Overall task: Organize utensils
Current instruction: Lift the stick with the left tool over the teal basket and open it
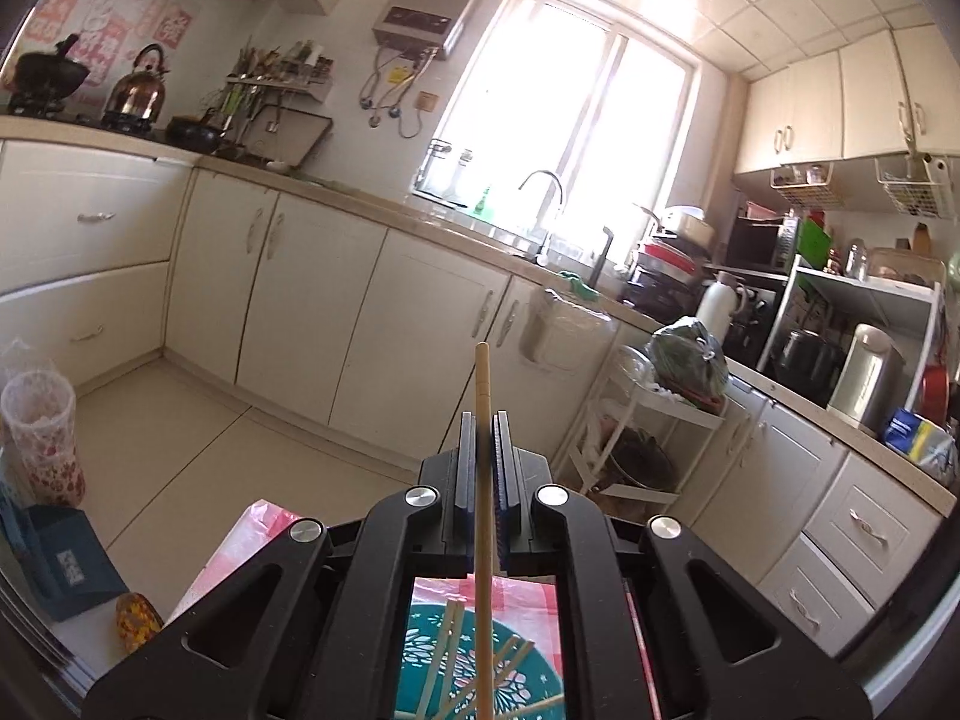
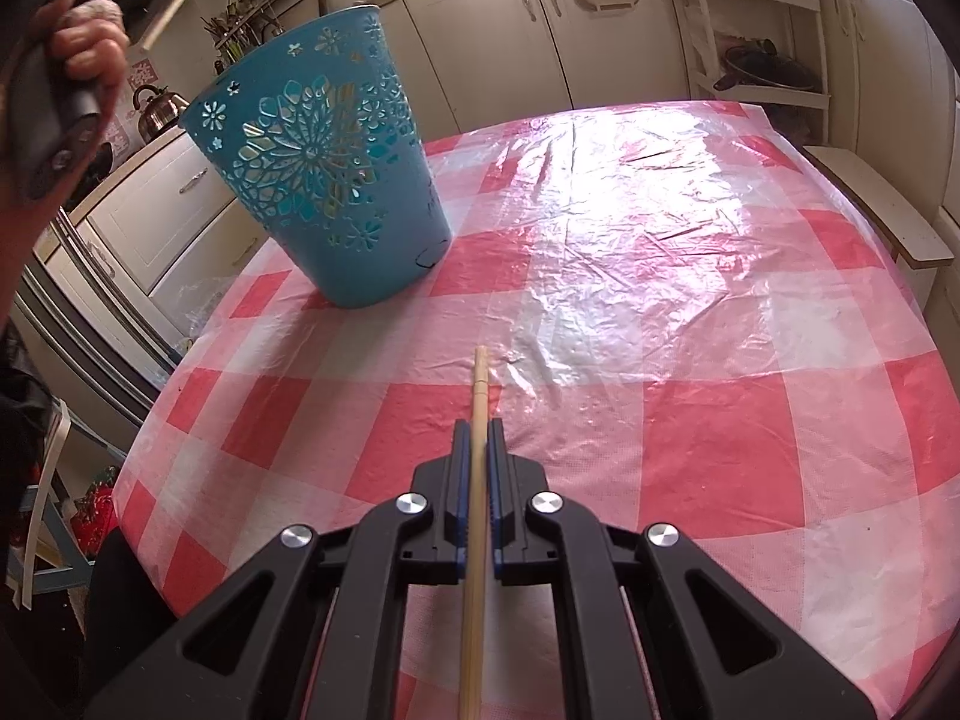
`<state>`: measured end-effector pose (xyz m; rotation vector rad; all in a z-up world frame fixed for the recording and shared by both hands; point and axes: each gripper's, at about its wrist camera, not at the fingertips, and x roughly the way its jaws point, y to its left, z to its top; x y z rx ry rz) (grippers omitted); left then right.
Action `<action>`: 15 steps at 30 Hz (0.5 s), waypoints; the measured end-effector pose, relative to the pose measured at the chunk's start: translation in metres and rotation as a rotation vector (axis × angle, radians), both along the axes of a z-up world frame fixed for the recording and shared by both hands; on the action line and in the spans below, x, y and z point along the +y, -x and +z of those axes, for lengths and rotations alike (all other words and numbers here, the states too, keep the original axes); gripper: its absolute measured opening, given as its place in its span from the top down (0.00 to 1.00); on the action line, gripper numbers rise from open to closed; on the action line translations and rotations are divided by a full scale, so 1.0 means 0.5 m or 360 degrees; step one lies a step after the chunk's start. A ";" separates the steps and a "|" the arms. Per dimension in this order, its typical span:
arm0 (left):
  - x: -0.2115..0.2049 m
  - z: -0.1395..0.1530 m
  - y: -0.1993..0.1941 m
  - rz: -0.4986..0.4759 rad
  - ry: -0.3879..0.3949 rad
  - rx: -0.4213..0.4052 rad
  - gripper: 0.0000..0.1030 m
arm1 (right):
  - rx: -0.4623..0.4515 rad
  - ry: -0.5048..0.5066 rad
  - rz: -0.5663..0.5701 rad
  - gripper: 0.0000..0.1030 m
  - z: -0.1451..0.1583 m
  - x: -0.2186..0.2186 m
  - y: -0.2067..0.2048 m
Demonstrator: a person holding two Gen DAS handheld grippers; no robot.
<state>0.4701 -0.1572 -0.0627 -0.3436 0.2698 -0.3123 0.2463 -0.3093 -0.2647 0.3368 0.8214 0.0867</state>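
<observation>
Both grippers clamp a utensil, so the step in hand looks like carrying chopsticks to the teal plastic basket with flower cut-outs: the left gripper is closed on a pale, slender wooden chopstick that pokes out beyond its jaws, with the basket mouth and several loose chopsticks showing below and behind them. The right gripper is closed on a second pale wooden chopstick, the basket standing ahead and left of its jaws. The next move probably calls for tipping the left stick downward over the basket mouth before releasing
</observation>
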 end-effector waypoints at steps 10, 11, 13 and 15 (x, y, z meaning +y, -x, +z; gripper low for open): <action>-0.007 -0.053 -0.005 0.0059 -0.0039 -0.0019 0.95 | 0.0005 -0.0027 -0.0001 0.94 -0.002 -0.003 -0.001; -0.006 -0.055 -0.003 0.0074 -0.0040 -0.0025 0.95 | 0.0005 -0.0026 -0.0001 0.94 -0.001 -0.003 -0.001; -0.004 -0.061 -0.001 0.0081 -0.0039 -0.0022 0.95 | 0.0005 -0.0025 -0.0001 0.94 -0.001 -0.003 -0.001; -0.003 -0.066 -0.001 0.0085 -0.0055 -0.0020 0.95 | 0.0005 -0.0026 -0.0001 0.94 -0.002 -0.004 -0.001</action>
